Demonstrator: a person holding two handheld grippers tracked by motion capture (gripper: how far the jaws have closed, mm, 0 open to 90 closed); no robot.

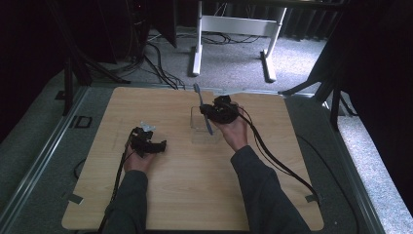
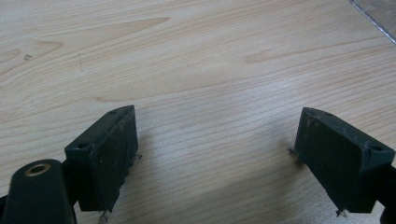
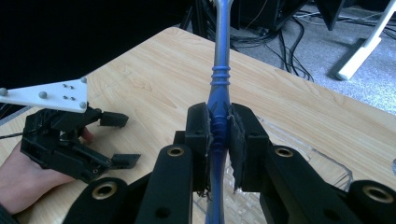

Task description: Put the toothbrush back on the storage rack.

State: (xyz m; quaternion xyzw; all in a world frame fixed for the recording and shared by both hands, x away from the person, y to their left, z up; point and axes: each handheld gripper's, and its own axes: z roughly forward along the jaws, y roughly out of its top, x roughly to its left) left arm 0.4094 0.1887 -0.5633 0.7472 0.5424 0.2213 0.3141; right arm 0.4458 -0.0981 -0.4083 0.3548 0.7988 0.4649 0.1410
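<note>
In the high view, a wooden table (image 1: 185, 195) is seen, and a clear plastic tray (image 1: 202, 126) lies on it, a little beyond its middle. This tray is taken as the landmark. The right gripper (image 1: 210, 111) is held by the right hand (image 1: 234, 131) just over the right edge of the tray. A blue toothbrush (image 1: 202, 106) is gripped in it; the brush is tilted, with its head pointing away past the far side of the tray and its lower end over the tray. The left gripper (image 1: 158, 145) is held by the left hand (image 1: 135, 161) well to the left of the tray, low over the table, with its jaws spread wide and pointing toward the tray.

In the left gripper view, the two black jaws of the left gripper (image 2: 215, 154) are seen far apart, with only bare wood of the table (image 2: 196, 70) between them. A corner of the tray (image 2: 376, 16) is seen at the upper right.

In the right gripper view, the jaws of the right gripper (image 3: 219, 135) are closed tightly on the handle of the toothbrush (image 3: 219, 74), which rises upright between them. The tray (image 3: 322, 163) is seen below and to the right of the jaws. The left gripper (image 3: 119, 140) is seen farther off at the left, its jaws apart, over the table (image 3: 159, 79).
</note>
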